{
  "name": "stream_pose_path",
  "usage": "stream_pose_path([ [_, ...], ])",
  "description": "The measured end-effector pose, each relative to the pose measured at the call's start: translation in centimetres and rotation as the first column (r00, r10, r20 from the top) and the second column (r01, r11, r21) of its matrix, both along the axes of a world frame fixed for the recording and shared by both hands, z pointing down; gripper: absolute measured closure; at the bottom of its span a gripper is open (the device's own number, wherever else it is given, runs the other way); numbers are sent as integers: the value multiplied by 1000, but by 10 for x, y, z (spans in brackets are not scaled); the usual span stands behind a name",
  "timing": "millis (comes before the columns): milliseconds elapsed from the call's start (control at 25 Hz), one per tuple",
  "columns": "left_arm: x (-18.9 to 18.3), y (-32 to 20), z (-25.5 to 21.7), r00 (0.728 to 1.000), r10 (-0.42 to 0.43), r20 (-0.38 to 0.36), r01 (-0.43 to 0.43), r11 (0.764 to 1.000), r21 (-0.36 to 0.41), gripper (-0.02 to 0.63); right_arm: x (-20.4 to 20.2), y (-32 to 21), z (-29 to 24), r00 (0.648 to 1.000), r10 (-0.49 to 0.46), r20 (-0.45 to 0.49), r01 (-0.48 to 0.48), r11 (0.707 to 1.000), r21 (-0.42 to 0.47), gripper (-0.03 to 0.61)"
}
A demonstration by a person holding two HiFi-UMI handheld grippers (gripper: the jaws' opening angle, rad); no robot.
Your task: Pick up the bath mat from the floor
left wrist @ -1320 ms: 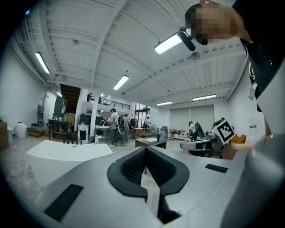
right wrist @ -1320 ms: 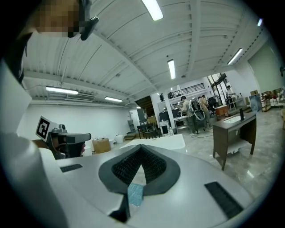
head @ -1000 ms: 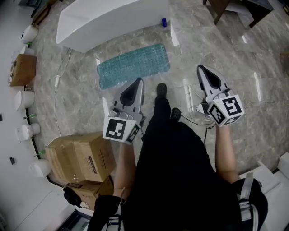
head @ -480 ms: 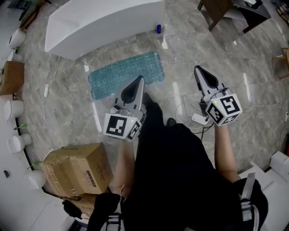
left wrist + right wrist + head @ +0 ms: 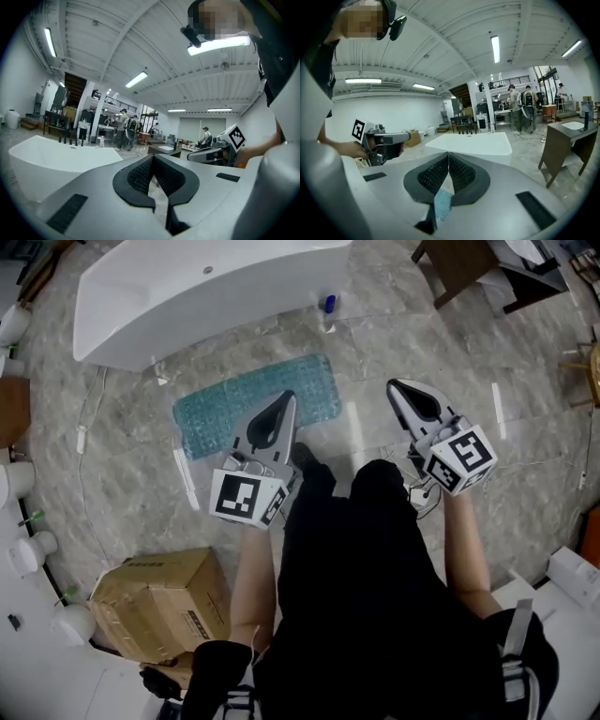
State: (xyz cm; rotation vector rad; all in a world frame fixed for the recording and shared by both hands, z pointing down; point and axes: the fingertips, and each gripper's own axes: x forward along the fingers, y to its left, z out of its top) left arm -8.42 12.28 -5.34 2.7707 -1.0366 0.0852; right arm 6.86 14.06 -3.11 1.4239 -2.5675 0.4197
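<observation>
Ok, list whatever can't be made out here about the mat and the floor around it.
- Bath mat: head view, near edge covered by the left gripper; right gripper view shows only a sliver through the gap behind the jaws.
- Small blue thing by the bathtub: too small to identify.
- Print on the cardboard box: too small to read.
- Floor beneath the person: hidden by their body.

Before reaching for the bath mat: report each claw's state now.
Left claw: closed, holding nothing.
Right claw: closed, holding nothing.
</observation>
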Motion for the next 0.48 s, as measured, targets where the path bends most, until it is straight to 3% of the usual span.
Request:
stream_pose_path([
  [240, 2, -44, 29, 999, -45, 19, 46, 997, -56, 601, 12, -49, 49, 999, -31, 42, 36, 991, -127, 565],
  [480, 38, -87, 82, 986, -141, 85, 150, 982, -116, 601, 41, -108, 112, 987, -138, 88, 154, 965, -214, 565],
])
